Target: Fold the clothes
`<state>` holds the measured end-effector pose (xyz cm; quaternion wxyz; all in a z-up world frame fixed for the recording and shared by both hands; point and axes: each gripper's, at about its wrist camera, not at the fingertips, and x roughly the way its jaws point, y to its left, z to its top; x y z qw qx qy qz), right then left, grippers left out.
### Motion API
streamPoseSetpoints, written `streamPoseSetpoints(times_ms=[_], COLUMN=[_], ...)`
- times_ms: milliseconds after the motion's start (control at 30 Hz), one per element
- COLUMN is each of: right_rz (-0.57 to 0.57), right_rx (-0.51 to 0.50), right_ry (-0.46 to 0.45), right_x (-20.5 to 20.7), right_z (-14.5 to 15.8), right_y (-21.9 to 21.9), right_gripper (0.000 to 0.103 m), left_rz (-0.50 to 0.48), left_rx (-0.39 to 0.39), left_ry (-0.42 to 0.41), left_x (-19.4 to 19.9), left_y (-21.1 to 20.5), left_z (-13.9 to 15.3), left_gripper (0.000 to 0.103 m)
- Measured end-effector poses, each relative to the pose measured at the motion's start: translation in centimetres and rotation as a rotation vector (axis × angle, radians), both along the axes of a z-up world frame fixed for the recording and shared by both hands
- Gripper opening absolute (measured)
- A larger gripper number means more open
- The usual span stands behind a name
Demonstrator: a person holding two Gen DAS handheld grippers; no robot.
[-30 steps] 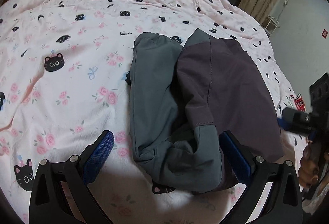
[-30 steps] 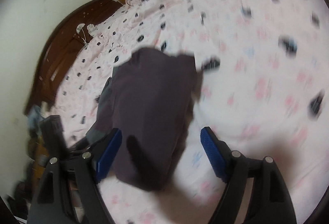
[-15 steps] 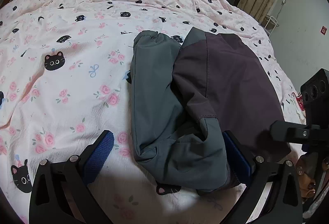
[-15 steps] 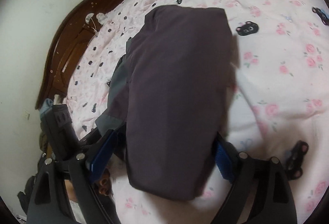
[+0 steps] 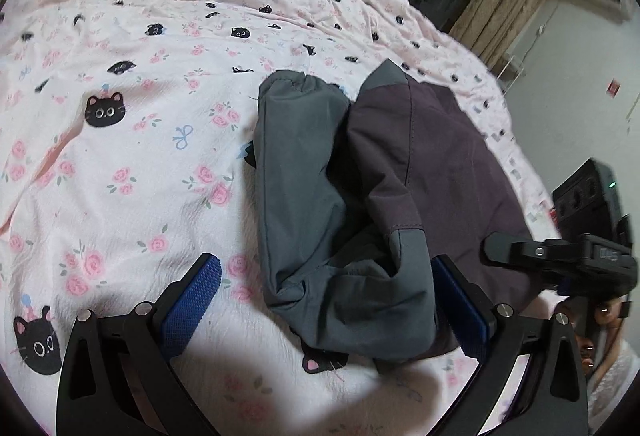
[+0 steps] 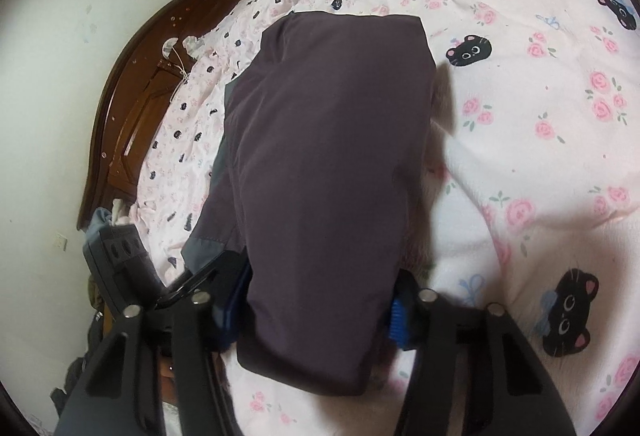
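Lying on the cat-print bedspread [image 5: 120, 164]: one folded garment [image 5: 360, 196], grey and purple, long axis running away from both cameras. Since half a second ago, right gripper [image 6: 316, 300] has closed in; its blue pads now straddle the purple panel's near end, jaws wide. Left gripper [image 5: 332, 300] open, unchanged, framing the grey near end.

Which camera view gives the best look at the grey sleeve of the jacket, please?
The left wrist view: the grey sleeve lies in full sight there, running along the purple body between the open left gripper fingers. The right wrist view shows only a grey sliver beside the purple panel, which fills that frame.
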<state>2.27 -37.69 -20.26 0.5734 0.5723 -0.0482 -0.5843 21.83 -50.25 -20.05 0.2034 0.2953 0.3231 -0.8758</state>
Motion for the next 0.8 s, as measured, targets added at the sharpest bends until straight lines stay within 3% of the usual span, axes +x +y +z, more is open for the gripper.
streamPoseSetpoints(times_ms=[133,367,567,700,800], right_rz=[-0.016,-0.062,-0.079,-0.089,-0.089], right_rx=[-0.001,0.013,0.014,0.03,0.039], right_ry=[-0.038,-0.152,-0.207,-0.223,-0.219], right_x=[-0.5,-1.9,-2.4,-2.6,-2.5], right_z=[0.8,2.0,2.8,3.0,3.3], right_y=[-0.1,-0.5,-1.3,-1.8,-2.0], right_gripper=[0.05,0.047,0.047,0.047,0.047], left_rz=[0.025,0.083,0.095,0.125,0.162], left_rx=[0.099,0.373,0.488,0.555,0.609], left_ry=[0.096,0.332,0.382,0.333,0.349], left_x=[1.5,4.5,4.7,3.5,3.1], left_y=[-0.8,-1.2,0.2,1.2,1.8], left_z=[0.1,-0.4,0.1,-0.3,-0.5], left_gripper=[0.103,0.102,0.102,0.102,0.102])
